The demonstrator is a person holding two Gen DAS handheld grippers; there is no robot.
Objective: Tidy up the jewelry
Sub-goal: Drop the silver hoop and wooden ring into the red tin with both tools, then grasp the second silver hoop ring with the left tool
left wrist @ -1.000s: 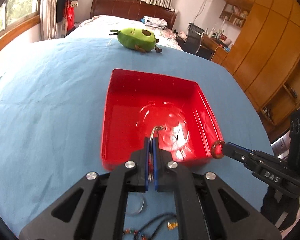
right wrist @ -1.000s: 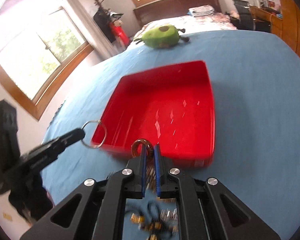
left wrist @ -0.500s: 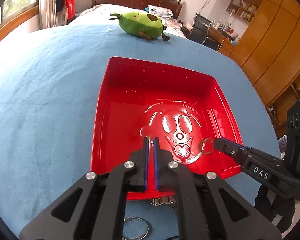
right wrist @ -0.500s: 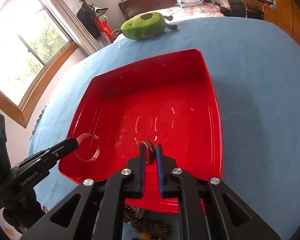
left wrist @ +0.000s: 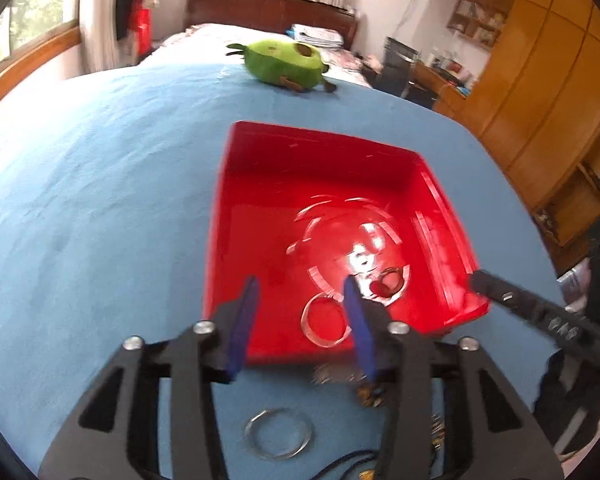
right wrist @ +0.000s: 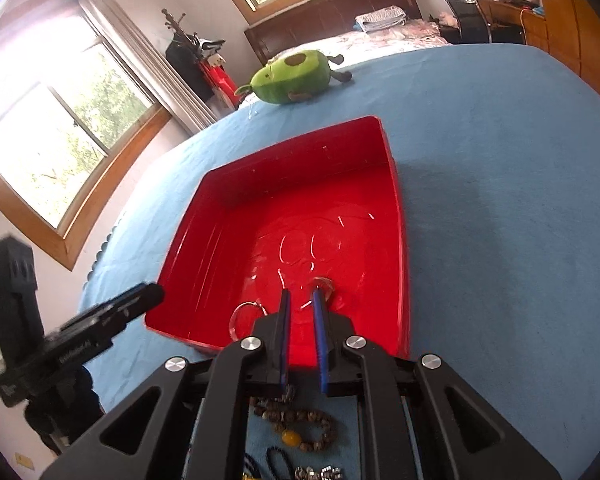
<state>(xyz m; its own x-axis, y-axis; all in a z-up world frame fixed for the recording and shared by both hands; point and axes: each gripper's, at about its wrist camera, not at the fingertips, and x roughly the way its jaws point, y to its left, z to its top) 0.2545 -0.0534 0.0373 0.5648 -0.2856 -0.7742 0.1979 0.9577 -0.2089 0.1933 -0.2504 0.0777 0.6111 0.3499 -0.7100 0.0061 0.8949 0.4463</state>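
Observation:
A red tray [left wrist: 320, 152] [right wrist: 300, 168] sits on the blue cloth. Over its near end my left gripper [left wrist: 301, 284] is opening its jaws, and no pad presses on anything. A clear silver ring [left wrist: 326, 322] [right wrist: 244, 316] lies loose on the tray floor below them, by the right finger. My right gripper [right wrist: 301, 292] [left wrist: 500, 296] is opening slightly, with only red tray floor showing in the narrow gap. A brown ring [left wrist: 392, 284] [right wrist: 323, 285] lies in the tray just past its right fingertip. The left gripper [right wrist: 120, 312] shows at the tray's left corner.
Another silver ring [left wrist: 278, 432] lies on the cloth under my left gripper. A brown bead bracelet [right wrist: 300, 428] and darker bead strands lie under the right one. A green avocado plush [left wrist: 284, 60] [right wrist: 296, 76] rests beyond the tray. Wooden cabinets stand at the right.
Both grippers carried their rings over the tray's near end and let go. The left jaws spread wide, the right only a little. Both rings now lie on the tray floor.

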